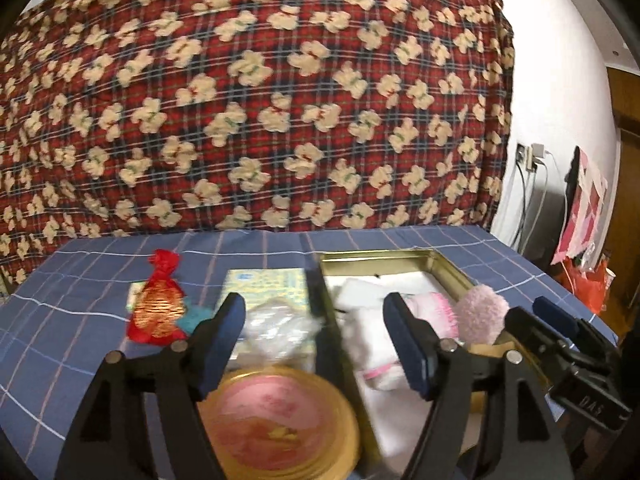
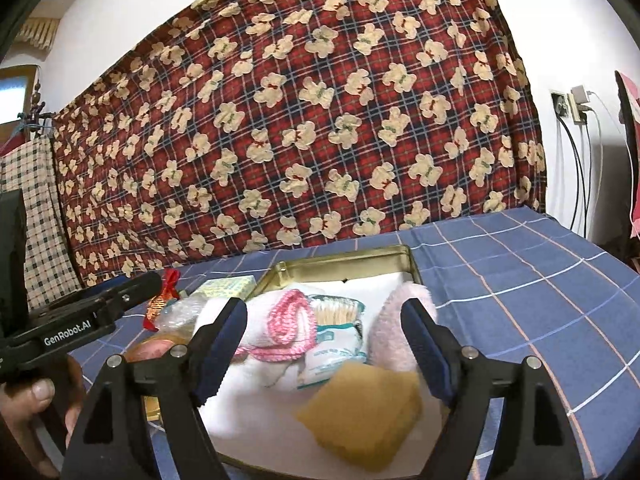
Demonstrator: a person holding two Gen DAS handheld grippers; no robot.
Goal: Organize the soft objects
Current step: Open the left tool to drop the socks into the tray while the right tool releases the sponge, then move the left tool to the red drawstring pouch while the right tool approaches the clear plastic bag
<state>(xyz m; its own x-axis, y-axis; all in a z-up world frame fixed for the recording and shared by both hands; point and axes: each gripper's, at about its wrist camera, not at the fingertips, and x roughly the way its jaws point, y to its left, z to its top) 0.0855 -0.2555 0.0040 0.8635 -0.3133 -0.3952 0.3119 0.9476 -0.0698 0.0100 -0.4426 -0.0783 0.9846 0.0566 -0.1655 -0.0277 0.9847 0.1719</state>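
Note:
A gold tin box point(image 2: 344, 261) lies open on the blue checked cloth and holds a white towel point(image 2: 376, 292), a pink crocheted piece point(image 2: 288, 320), a cotton swab pack point(image 2: 340, 312), a fluffy pink pad point(image 2: 394, 320) and a yellow sponge point(image 2: 364, 408). My right gripper point(image 2: 324, 344) is open and empty above the box. My left gripper point(image 1: 316, 344) is open and empty, straddling the box's left wall point(image 1: 326, 320), with a clear plastic bag point(image 1: 276, 328) between its fingers. A red and gold pouch point(image 1: 158, 304) lies to the left.
A round gold and pink tin point(image 1: 276, 420) sits near my left gripper. A pale green patterned box point(image 1: 268, 284) lies behind the plastic bag. A red bear-print blanket point(image 1: 256, 100) rises behind the table. Cables and a socket point(image 2: 576, 108) hang on the right wall.

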